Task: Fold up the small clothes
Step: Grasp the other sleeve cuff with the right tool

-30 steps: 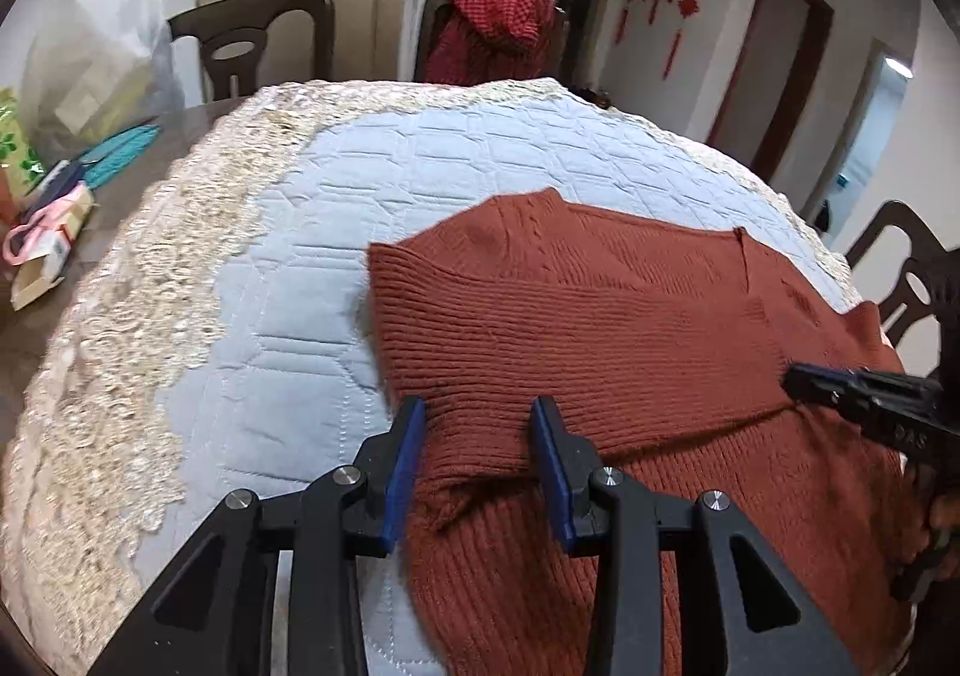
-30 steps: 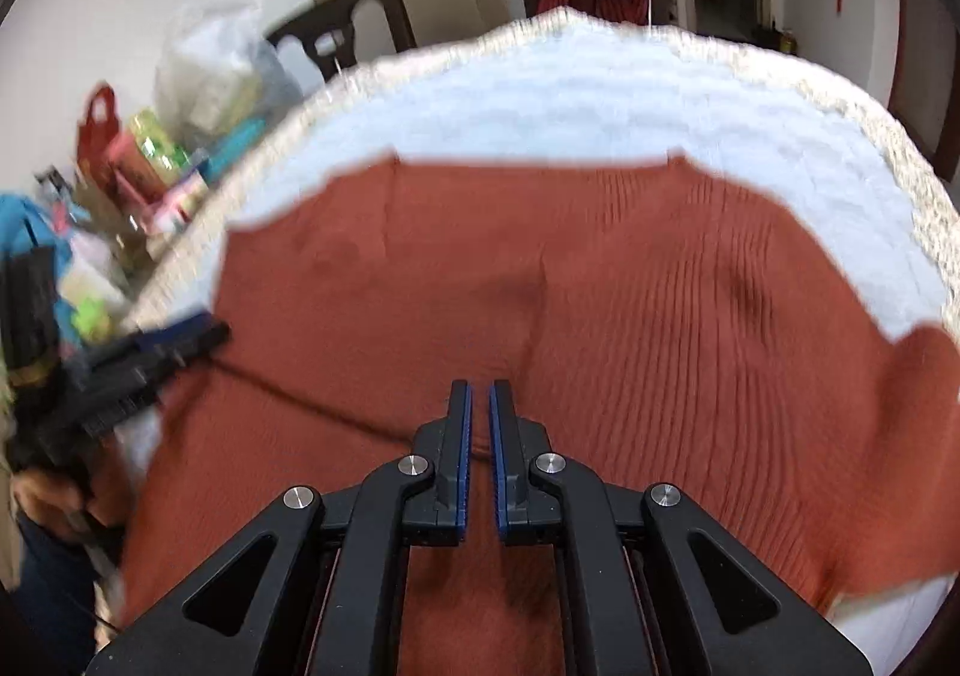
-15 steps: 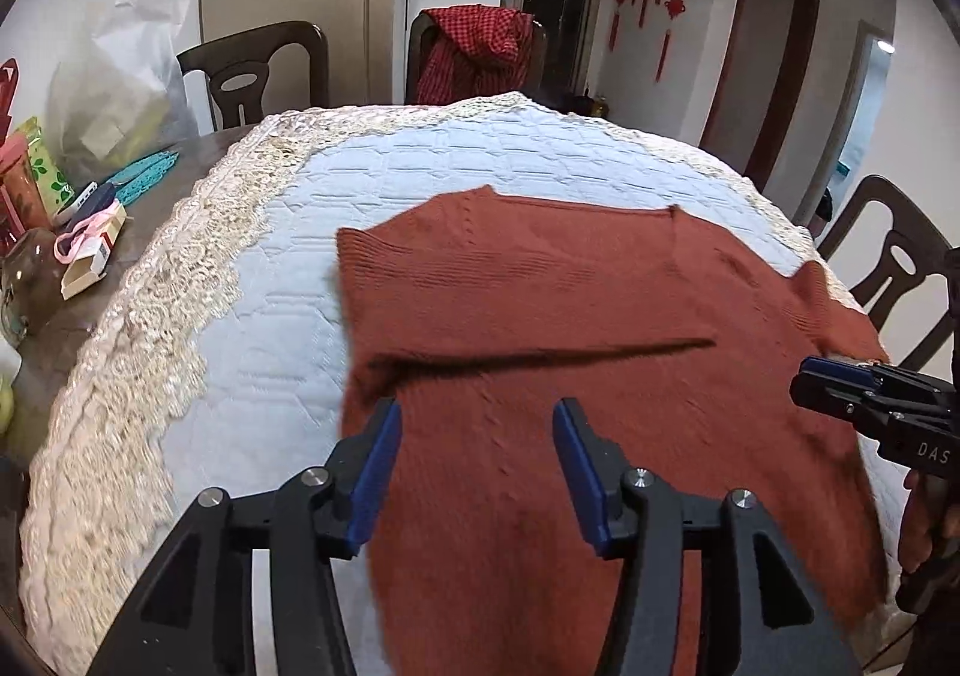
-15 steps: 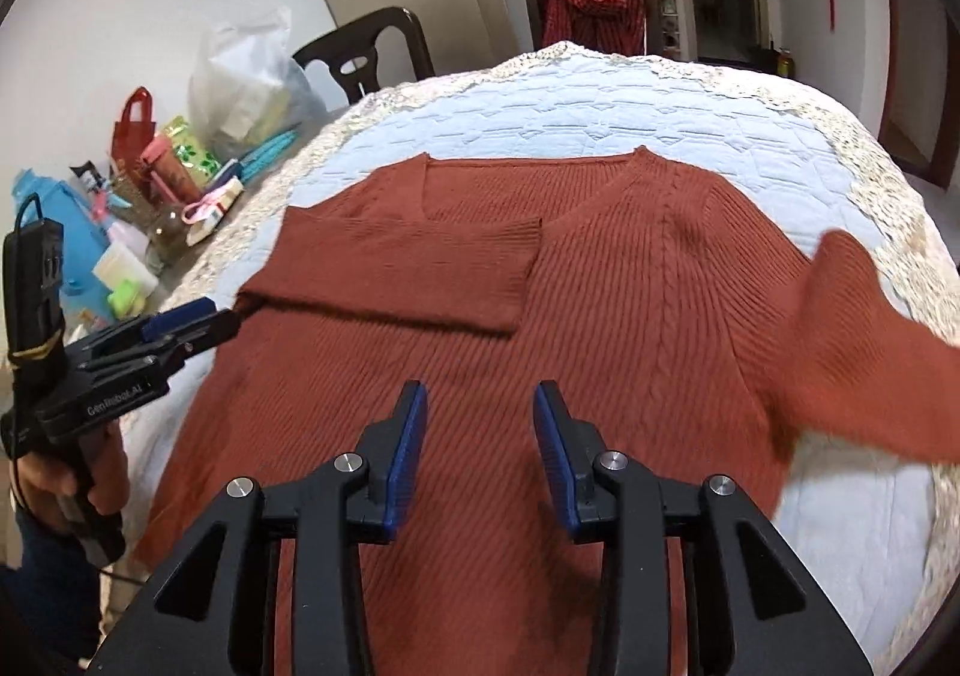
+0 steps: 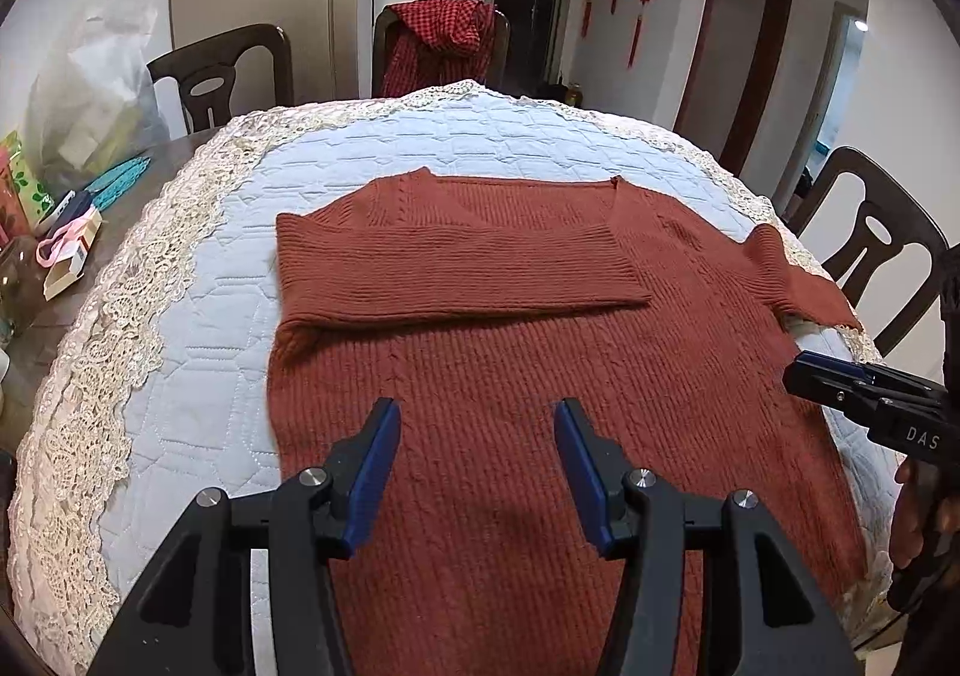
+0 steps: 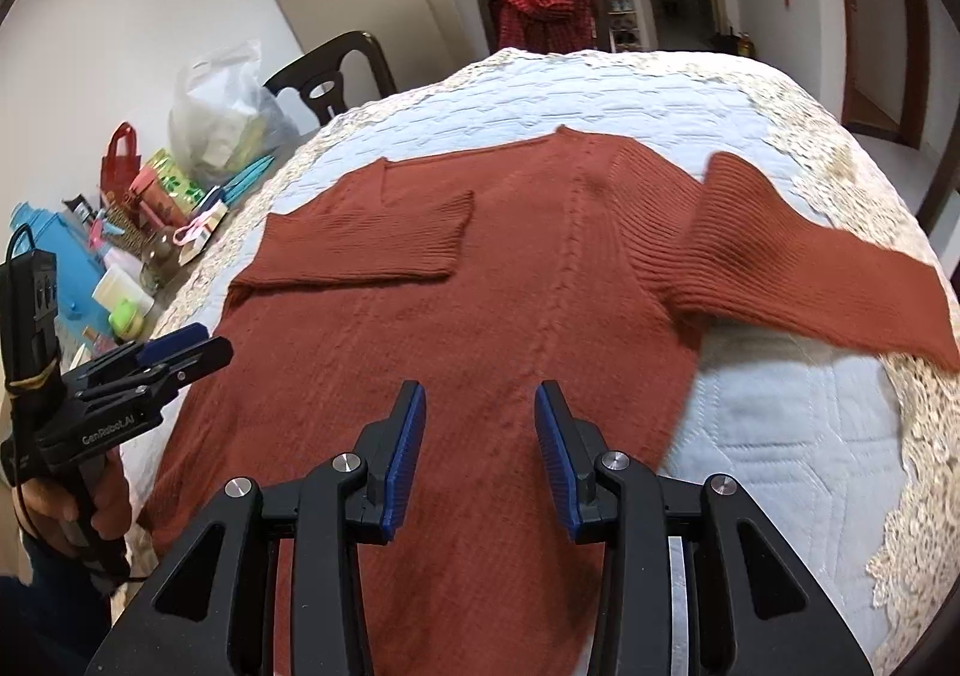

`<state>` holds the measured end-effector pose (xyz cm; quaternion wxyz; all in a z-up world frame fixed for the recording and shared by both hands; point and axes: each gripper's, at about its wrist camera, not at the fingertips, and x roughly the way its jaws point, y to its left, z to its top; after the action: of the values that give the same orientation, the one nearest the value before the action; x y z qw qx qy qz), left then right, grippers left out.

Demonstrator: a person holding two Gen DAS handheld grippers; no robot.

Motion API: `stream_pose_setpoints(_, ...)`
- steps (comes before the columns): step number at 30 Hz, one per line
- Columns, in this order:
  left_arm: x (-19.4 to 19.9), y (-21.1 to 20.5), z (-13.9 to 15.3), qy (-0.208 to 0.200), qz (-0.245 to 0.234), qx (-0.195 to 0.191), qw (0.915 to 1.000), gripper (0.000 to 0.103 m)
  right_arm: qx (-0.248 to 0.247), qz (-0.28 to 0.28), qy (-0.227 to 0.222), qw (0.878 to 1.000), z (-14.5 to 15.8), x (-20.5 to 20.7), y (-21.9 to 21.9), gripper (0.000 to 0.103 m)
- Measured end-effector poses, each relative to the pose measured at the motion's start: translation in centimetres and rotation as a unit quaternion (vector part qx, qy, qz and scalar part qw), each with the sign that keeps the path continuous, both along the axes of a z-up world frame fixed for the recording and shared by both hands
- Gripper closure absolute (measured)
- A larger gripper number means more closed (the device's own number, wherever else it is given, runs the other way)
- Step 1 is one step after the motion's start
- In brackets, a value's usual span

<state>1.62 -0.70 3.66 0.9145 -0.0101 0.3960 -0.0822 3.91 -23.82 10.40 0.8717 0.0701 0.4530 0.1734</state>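
Observation:
A rust-red ribbed sweater [image 5: 540, 376] lies flat on the quilted table, also in the right wrist view [image 6: 480, 304]. Its left sleeve [image 5: 456, 268] is folded across the chest. Its right sleeve [image 6: 810, 268] lies spread out to the right over the lace edge. My left gripper [image 5: 477, 460] is open and empty above the sweater's lower body. My right gripper [image 6: 480, 436] is open and empty above the sweater's hem. Each gripper shows at the side of the other's view, the right gripper [image 5: 864, 394] and the left gripper [image 6: 150, 370].
The round table has a pale blue quilted cover [image 5: 198, 376] with a lace border [image 5: 90, 406]. Bags, bottles and boxes [image 6: 120, 232] crowd the left table edge. Dark chairs [image 5: 222, 76] stand around; one carries a red checked garment [image 5: 444, 40].
The left sleeve has been laid across the chest and let go. My right gripper has opened. Both grippers have pulled back and up from the sweater.

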Motion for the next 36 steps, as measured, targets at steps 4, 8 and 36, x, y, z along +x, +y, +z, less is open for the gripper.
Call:
stream_pose_setpoints(4,0.3,-0.7,0.1,-0.006,-0.008,0.004,0.9999,0.046,0.003,-0.016,0.000,1.000,-0.2,-0.2,-1.2,0.064)
stream_pose_setpoints(8,1.2,-0.6,-0.3,-0.011,-0.005,0.006,0.9999,0.046,0.007,-0.047,0.004,0.999,-0.4,0.0,-3.3,0.064)
stream_pose_setpoints(36,2.5,0.8,-3.4,0.026,0.007,0.000,0.9996,0.039,0.154,-0.290,0.000,0.944,-2.4,4.3,-17.1,0.058)
